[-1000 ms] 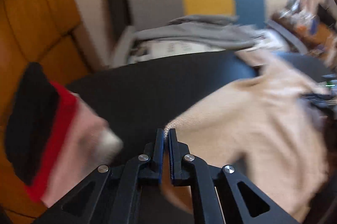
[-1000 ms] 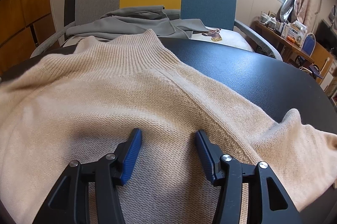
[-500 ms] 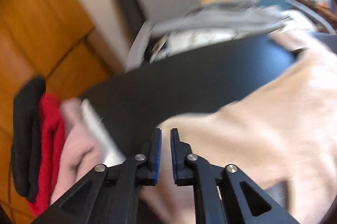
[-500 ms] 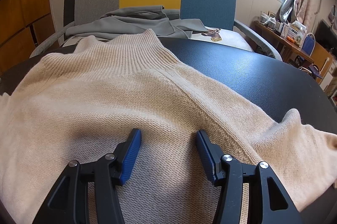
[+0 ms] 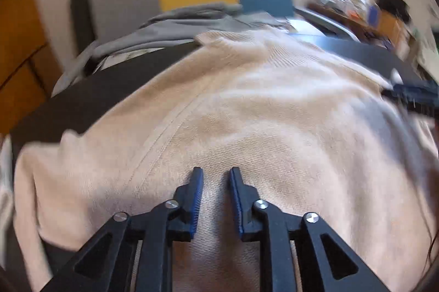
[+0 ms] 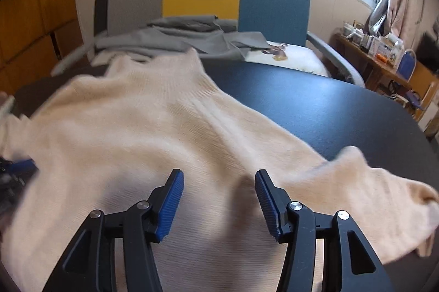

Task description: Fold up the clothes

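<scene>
right wrist view: cream sweater (image 6: pixel 164 133) lies spread on the dark desk (image 6: pixel 329 105), collar away, one sleeve out to the right, no fold visible. right tool (image 6: pixel 219 182) wide open above it, gripping nothing. left tool (image 5: pixel 216 179) partly open over the body, empty. all folds remain.

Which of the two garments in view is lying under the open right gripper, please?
The cream sweater on the dark table; the grey garment lies farther off on the chair.

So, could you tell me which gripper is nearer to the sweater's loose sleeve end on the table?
Right. The right gripper hovers beside that sleeve end; the left gripper hovers over the sweater's opposite side.
</scene>
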The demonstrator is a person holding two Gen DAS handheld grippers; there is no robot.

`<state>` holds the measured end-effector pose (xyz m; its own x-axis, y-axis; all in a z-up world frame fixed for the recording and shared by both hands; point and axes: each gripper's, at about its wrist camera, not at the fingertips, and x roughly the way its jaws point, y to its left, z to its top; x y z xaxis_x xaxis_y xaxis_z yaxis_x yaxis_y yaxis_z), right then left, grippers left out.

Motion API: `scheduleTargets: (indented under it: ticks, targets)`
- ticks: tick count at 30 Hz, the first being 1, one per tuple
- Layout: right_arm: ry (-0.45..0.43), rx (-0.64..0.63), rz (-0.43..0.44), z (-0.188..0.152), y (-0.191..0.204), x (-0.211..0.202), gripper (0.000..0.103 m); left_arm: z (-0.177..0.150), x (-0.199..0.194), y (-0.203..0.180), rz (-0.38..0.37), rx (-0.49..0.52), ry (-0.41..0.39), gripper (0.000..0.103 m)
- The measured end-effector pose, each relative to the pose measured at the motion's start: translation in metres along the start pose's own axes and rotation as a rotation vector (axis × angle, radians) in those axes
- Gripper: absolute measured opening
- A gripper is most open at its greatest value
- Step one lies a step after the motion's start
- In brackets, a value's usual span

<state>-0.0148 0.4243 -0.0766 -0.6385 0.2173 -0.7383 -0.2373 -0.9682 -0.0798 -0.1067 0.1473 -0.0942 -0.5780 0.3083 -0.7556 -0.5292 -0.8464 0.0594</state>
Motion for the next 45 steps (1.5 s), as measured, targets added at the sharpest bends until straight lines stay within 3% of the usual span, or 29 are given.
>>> scheduleTargets:
  ticks: [2,5,7,12,13,14,15,19,23,28,31,39,43,45]
  targets:
    - [0.03,0.004,-0.027,-0.002,-0.012,0.012,0.055,0.003,0.0,-0.011,0.058,0.006,0.0,0.02]
    - [0.071,0.063,-0.039,-0.001,-0.036,0.032,0.072,0.012,0.003,-0.028,0.119,0.024,0.0,0.02]
    - [0.082,0.145,-0.034,-0.001,-0.062,0.042,0.073,0.018,0.006,-0.034,0.142,0.025,0.0,0.02]
    - [0.095,0.141,-0.096,0.011,-0.085,0.051,0.073,0.027,0.016,-0.041,0.147,0.009,-0.012,0.02]
    - [0.099,0.128,-0.102,0.014,-0.086,0.051,0.07,0.025,0.016,-0.041,0.141,0.005,-0.016,0.02]
    - [0.103,0.115,-0.108,0.018,-0.086,0.05,0.054,0.024,0.014,-0.037,0.121,-0.014,-0.018,0.02]
    - [0.065,0.099,-0.091,0.024,-0.078,0.042,0.05,0.022,0.012,-0.034,0.101,-0.032,-0.02,0.02]
    - [-0.037,-0.022,0.03,0.06,-0.028,0.026,0.049,0.011,0.008,-0.021,0.006,-0.136,-0.028,0.02]
    - [-0.031,-0.134,0.112,0.105,0.029,0.059,0.049,0.006,0.009,-0.013,-0.048,-0.194,-0.045,0.021]
    - [-0.011,-0.19,0.169,0.161,0.086,0.116,0.048,0.002,0.01,-0.017,-0.034,-0.187,-0.064,0.021]
    - [0.082,-0.174,0.132,0.168,0.1,0.156,0.049,-0.001,0.012,-0.016,-0.044,-0.195,-0.072,0.021]
    - [0.0,-0.088,-0.019,0.176,0.087,0.178,0.057,-0.007,0.015,-0.019,-0.028,-0.199,-0.093,0.021]
    - [0.006,-0.053,0.054,0.174,0.068,0.162,0.056,-0.007,0.016,-0.016,-0.039,-0.206,-0.094,0.021]
    - [-0.035,-0.024,0.125,0.16,0.06,0.125,0.056,-0.006,0.016,-0.016,-0.04,-0.21,-0.092,0.021]
